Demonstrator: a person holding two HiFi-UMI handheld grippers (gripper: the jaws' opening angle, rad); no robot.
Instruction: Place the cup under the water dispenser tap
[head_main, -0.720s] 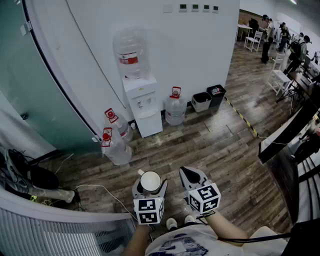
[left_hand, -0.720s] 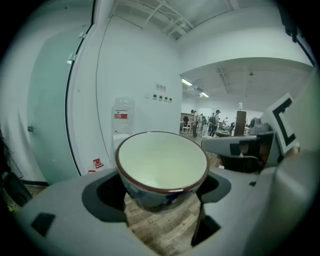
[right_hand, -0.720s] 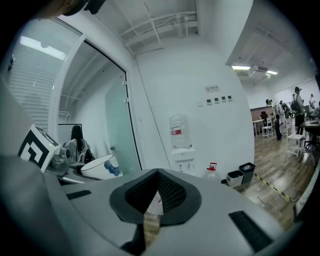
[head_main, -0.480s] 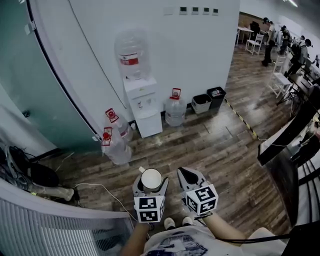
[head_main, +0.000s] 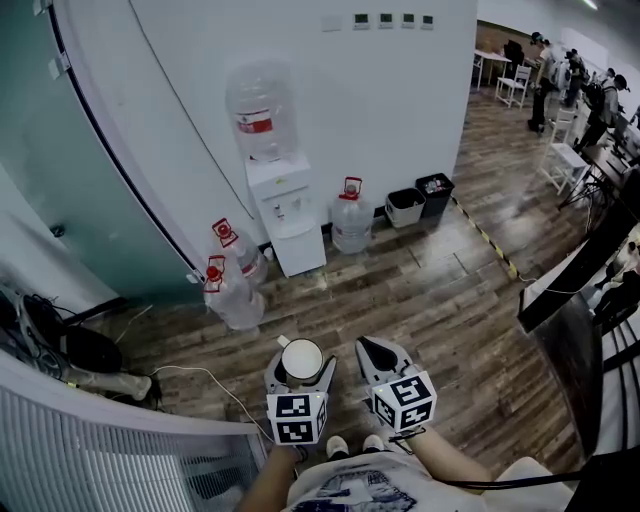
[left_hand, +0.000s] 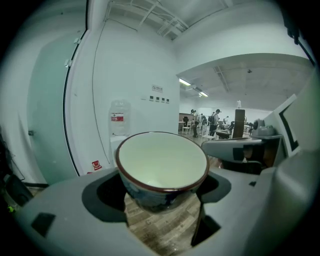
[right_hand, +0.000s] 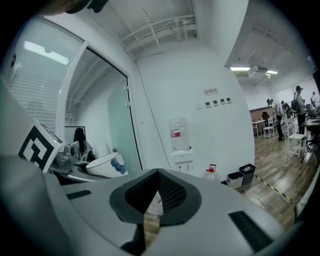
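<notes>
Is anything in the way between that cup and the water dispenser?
Nothing visible is. Only bare floor lies between the cup and the dispenser. The bottles stand to either side of the dispenser, off the straight path.

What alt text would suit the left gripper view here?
A white-lined cup with a dark rim is held between the jaws of the left gripper, filling the centre. Beyond it a water dispenser topped by a bottle stands against a white wall.
</notes>
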